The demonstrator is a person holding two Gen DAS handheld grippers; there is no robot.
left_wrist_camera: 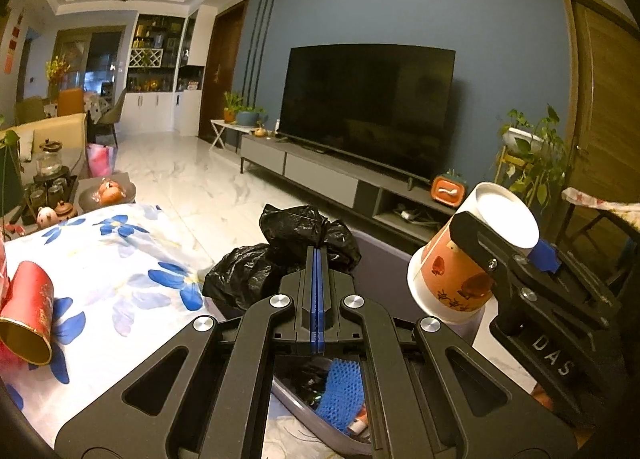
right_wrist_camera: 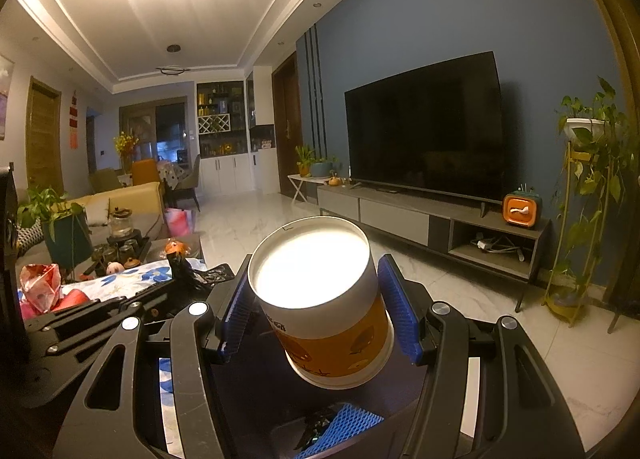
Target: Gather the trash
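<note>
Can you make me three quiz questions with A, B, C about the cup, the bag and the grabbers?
1. Where is the paper cup?
A. on the floor
B. between the right gripper's fingers
C. on the TV stand

2. What colour is the trash bag?
A. black
B. white
C. green

3. How are the left gripper's fingers?
A. wide apart
B. holding a cup
C. pressed together

Answers: 1 B, both blue pads touch the cup's sides. 2 A, its crinkled plastic looks black. 3 C, no gap shows between its pads.
</note>
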